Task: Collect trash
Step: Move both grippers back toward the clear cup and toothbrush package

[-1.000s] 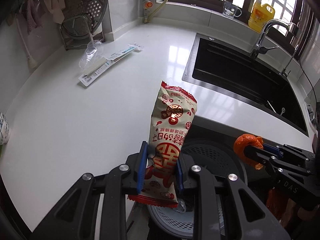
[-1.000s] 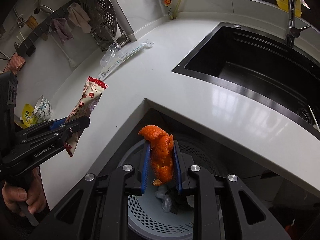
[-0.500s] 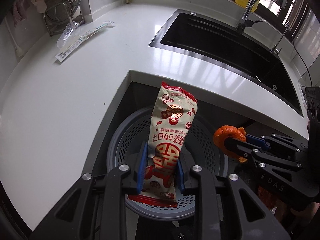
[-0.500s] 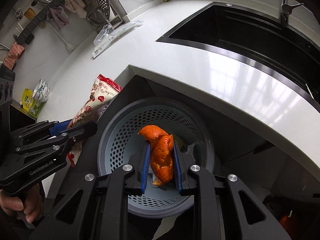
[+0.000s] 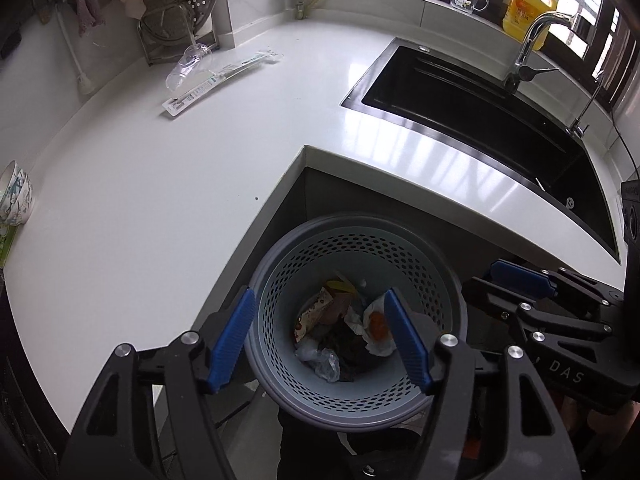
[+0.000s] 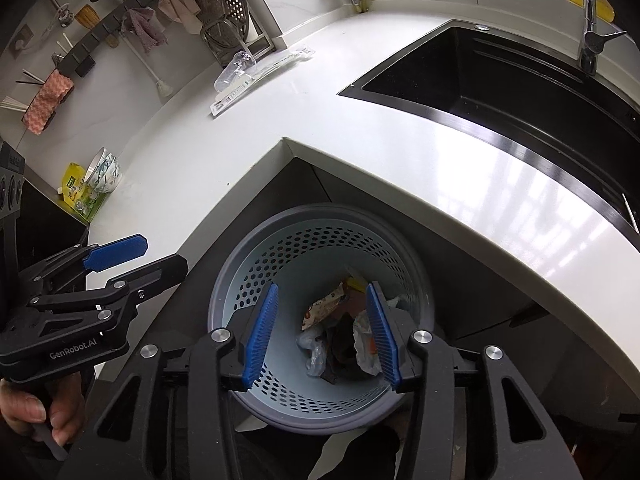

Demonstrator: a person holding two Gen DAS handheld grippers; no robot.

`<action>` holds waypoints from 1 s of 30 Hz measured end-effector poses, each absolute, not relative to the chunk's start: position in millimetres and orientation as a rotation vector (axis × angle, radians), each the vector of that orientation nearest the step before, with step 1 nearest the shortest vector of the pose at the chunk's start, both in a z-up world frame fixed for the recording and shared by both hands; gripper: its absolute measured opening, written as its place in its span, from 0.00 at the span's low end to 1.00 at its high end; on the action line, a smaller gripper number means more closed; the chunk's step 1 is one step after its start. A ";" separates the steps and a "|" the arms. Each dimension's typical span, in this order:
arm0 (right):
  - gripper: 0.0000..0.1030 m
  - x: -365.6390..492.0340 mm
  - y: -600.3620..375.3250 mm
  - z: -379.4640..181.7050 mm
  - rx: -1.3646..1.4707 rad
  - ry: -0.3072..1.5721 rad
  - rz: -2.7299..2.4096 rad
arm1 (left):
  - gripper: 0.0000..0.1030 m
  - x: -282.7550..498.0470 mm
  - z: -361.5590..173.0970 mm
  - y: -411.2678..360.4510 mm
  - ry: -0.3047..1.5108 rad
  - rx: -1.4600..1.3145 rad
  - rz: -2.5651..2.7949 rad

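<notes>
Cup (image 5: 188, 66) beside wrapper (image 5: 218, 80), countertop (image 5: 160, 184)

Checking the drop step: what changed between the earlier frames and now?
Both grippers have just opened: the left gripper let go of the snack wrapper, the right gripper the orange peel; both lie in the bin. The counter items stayed put.

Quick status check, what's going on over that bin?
Both grippers just opened, empty. Wrapper and peel in bin. Nothing blocking.
</notes>
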State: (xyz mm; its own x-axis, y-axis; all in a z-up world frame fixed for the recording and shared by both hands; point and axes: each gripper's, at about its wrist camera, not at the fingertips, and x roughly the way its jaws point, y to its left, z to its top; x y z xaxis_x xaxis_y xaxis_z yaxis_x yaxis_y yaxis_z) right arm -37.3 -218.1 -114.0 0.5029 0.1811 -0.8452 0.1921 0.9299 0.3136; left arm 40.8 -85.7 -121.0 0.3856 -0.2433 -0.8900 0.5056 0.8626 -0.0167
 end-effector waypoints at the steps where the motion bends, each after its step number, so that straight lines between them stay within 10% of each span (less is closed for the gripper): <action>1: 0.43 -37.8 -217.3 -113.1 0.392 1.050 -0.002 | 0.64 39.9 -119.8 -84.0 1.073 0.272 -0.479; 30: 0.48 -18.9 -225.8 -100.9 0.397 1.065 0.022 | 0.76 45.6 -104.8 -66.6 1.043 0.212 -0.400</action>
State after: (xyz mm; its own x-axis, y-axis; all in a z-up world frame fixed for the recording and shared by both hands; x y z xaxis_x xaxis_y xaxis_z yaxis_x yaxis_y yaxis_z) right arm -18.9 -225.8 -100.9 0.4915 0.2073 -0.8459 0.1721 0.9290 0.3277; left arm 45.6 -66.6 -104.8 0.4406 -0.2204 -0.8702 0.4186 0.9080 -0.0180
